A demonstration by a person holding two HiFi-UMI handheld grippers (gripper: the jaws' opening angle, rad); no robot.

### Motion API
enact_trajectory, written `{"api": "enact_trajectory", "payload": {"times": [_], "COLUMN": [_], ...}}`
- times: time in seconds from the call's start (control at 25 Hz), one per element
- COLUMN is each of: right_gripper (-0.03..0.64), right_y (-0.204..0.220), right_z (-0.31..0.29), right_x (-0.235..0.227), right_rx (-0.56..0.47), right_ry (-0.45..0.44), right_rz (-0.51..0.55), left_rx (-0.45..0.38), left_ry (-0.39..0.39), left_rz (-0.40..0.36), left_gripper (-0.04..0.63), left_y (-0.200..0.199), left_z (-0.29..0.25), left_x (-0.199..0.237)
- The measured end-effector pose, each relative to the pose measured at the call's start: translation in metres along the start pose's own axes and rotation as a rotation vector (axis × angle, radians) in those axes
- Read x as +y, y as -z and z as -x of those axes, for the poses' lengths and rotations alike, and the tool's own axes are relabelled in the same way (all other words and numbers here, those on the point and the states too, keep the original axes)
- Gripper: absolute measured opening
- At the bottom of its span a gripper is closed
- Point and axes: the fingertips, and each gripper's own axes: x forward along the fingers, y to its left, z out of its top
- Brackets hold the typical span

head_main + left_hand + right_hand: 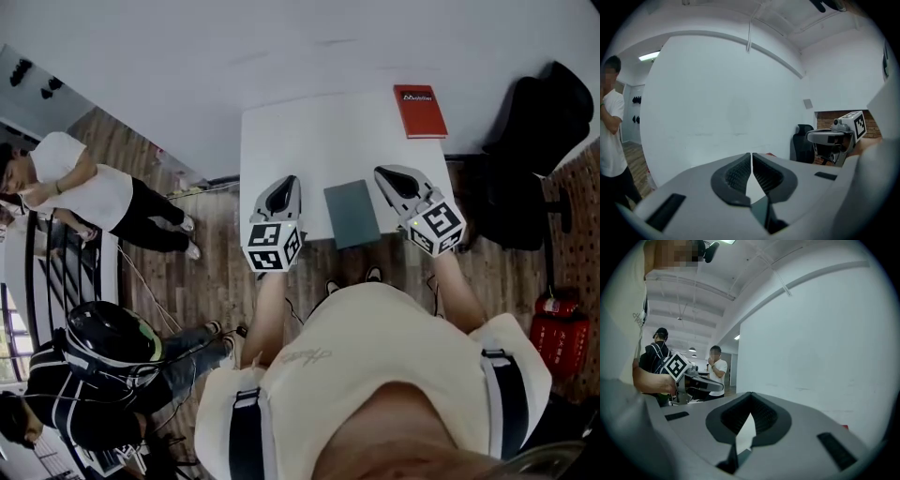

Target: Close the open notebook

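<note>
Both gripper views faced white wall (731, 93); notebook not made out there. Head view: closed grey-green notebook (352, 214) lay flat at near edge of white desk (300, 141), btw. L gripper (751, 154) & R gripper (750, 394). Fingers together on both, nothing held. Red book (420, 111) at far right corner; black chair (539, 141) beside desk.

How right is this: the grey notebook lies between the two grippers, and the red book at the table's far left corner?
No: the head view shows the red book at the far right corner of the table. The grey notebook lies between the left gripper and right gripper.
</note>
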Motion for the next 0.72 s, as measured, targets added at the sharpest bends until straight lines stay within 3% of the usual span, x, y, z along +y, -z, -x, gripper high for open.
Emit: {"api": "enact_trajectory", "payload": {"times": [0.4,0.72], "right_gripper": [0.008,0.008], "right_y": [-0.032,-0.036], "right_z": [-0.011,-0.024], "right_x": [-0.006,-0.015], "right_rx": [-0.04,-0.063], "right_ry": [0.016,0.038], "right_rz": [0.06,0.049], "left_rx": [-0.09,-0.097], "left_ry": [-0.074,-0.093], "left_rz": [-0.038,-0.061], "left_gripper": [0.026,0.026], "left_y": [-0.035,-0.041], "left_z": [0.007,-0.002], "left_x": [0.032,0.044]}}
